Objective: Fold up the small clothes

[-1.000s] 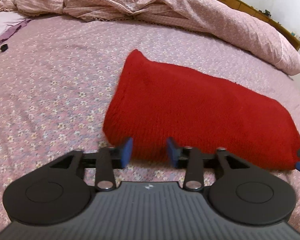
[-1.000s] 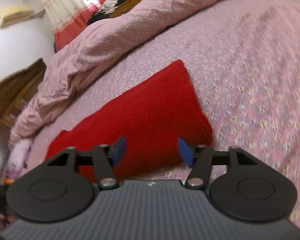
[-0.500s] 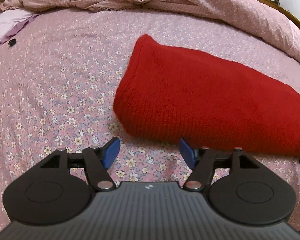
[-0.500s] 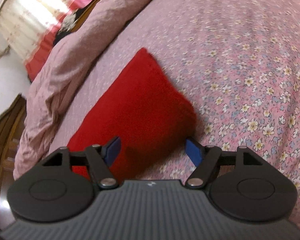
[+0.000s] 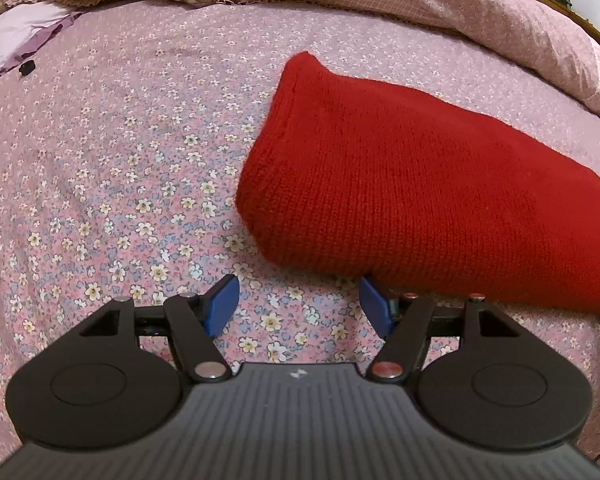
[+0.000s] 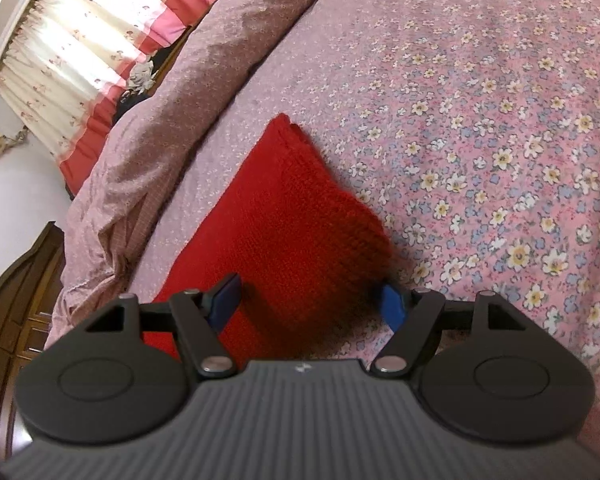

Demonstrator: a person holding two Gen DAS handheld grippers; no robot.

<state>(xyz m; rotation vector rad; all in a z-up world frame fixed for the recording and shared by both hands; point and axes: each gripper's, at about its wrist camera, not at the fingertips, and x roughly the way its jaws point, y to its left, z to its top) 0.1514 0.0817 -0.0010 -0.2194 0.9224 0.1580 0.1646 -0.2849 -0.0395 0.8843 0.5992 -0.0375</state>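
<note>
Folded red knit (image 5: 428, 184) flat on flowered bed (image 5: 112, 168), at 1 o'clock from left claw (image 5: 296, 304). Left claw just opened, empty. Right claw (image 6: 308, 304) just widened, straddling knit's corner, not pinching.

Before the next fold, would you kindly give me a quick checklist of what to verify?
1. Red knit garment lies flat on the floral bedsheet: ok.
2. Left gripper open, nothing between the pads: ok.
3. Right gripper open over the garment's near corner, not clamped: ok.
4. Sheet around the garment free of clutter: ok.
5. Garment's layers aligned underneath: cannot tell.
</note>
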